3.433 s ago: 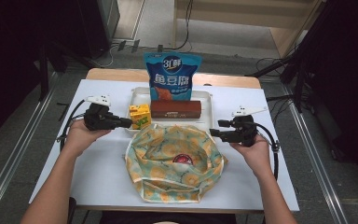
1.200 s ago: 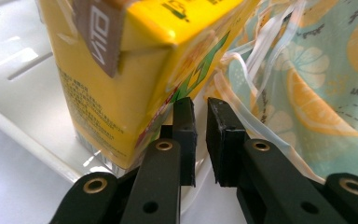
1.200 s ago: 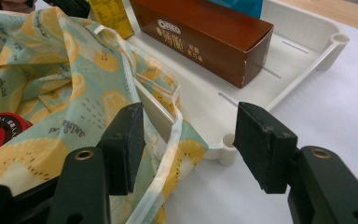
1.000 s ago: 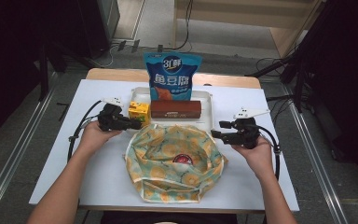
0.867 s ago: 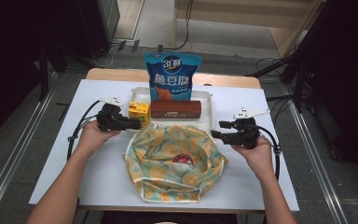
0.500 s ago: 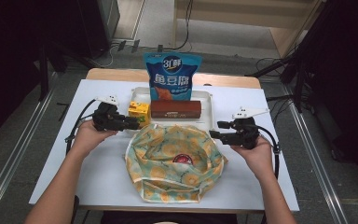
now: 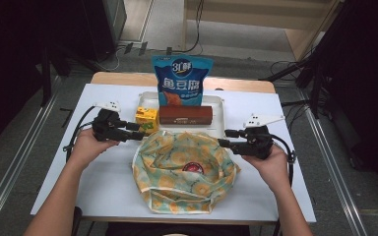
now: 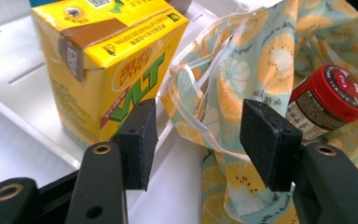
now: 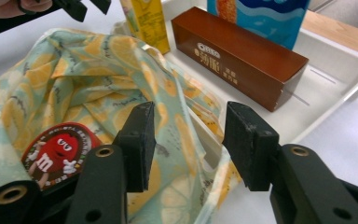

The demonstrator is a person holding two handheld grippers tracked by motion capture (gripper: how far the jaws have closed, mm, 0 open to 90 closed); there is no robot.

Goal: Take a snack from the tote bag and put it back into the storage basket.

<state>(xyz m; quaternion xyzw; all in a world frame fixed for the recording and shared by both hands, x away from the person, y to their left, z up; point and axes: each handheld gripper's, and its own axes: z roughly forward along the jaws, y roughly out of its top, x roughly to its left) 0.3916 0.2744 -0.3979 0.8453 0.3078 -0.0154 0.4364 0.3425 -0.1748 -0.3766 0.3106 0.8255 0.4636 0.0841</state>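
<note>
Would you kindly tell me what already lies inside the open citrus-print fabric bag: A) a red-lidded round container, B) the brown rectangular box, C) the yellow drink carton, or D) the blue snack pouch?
A: the red-lidded round container lies inside the citrus-print fabric bag, while the other three items stand at the white tray behind it.

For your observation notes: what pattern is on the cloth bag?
Orange citrus slices on pale green cloth bag; right gripper view.

"VLT" on yellow carton (image 8: 107, 70); "m" on red lid (image 9: 56, 151)

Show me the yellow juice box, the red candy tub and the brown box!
yellow juice box (image 8: 98, 70), left gripper view, on its front face.
red candy tub (image 8: 333, 95), left gripper view, on its lid.
brown box (image 9: 233, 56), right gripper view, on its top.
</note>
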